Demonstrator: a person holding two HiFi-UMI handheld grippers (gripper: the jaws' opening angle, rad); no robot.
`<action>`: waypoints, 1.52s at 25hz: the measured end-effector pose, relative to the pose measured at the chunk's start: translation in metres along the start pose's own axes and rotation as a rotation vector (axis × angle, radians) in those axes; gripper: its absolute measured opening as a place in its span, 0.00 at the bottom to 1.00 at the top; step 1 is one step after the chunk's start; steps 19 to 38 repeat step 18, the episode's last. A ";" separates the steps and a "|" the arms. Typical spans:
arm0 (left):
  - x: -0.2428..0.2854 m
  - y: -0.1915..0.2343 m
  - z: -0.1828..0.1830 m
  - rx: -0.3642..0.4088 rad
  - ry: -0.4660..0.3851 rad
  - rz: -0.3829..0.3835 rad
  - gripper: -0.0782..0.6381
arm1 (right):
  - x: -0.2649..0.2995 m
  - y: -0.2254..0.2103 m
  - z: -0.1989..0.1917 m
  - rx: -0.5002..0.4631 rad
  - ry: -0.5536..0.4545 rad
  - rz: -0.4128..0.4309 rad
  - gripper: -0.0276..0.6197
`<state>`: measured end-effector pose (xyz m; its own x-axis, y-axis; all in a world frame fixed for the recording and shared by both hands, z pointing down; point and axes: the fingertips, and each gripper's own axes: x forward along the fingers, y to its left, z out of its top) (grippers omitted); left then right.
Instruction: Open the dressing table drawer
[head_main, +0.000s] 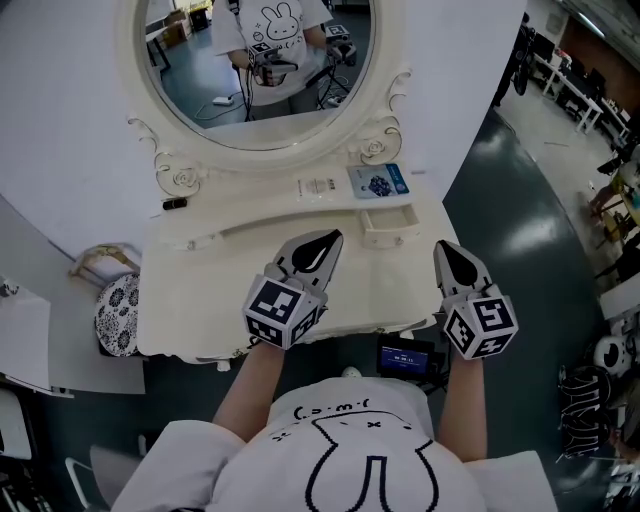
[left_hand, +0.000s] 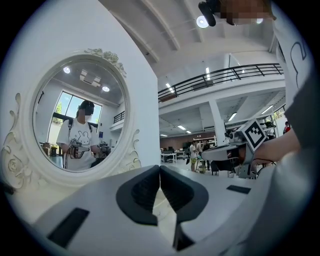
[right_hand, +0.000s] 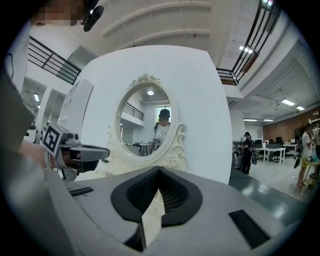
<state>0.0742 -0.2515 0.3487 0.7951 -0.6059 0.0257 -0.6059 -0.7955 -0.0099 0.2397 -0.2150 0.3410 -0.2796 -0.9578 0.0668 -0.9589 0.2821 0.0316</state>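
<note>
Looking steeply down, the head view shows a cream dressing table with an oval mirror. A person stands at its front edge with a gripper in each hand. The drawer is a small one at the right end of the raised shelf under the mirror. It lies beyond both grippers and, in the picture, between them. Its handle is too small to make out. A blue card lies on the shelf just behind it.

The likely trouble is that both grippers are closed. Reaching in as they are would probably nudge the drawer front inward rather than catch its handle. A pinch on so small a handle could also slip, and a pull off to one side might jam the drawer in its slot.

The left gripper hangs over the middle of the tabletop, its jaws pressed together with nothing between them. The right gripper hovers by the table's right edge, its jaws likewise together and empty. Neither appears to touch the table or the drawer.
</note>
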 end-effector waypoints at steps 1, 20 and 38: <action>0.000 -0.001 0.000 0.000 -0.001 0.000 0.13 | 0.000 0.000 0.000 -0.003 0.002 0.002 0.07; -0.002 -0.003 0.002 0.019 0.013 -0.003 0.13 | -0.002 0.011 -0.009 0.007 0.032 0.024 0.07; -0.002 -0.003 0.002 0.019 0.013 -0.003 0.13 | -0.002 0.011 -0.009 0.007 0.032 0.024 0.07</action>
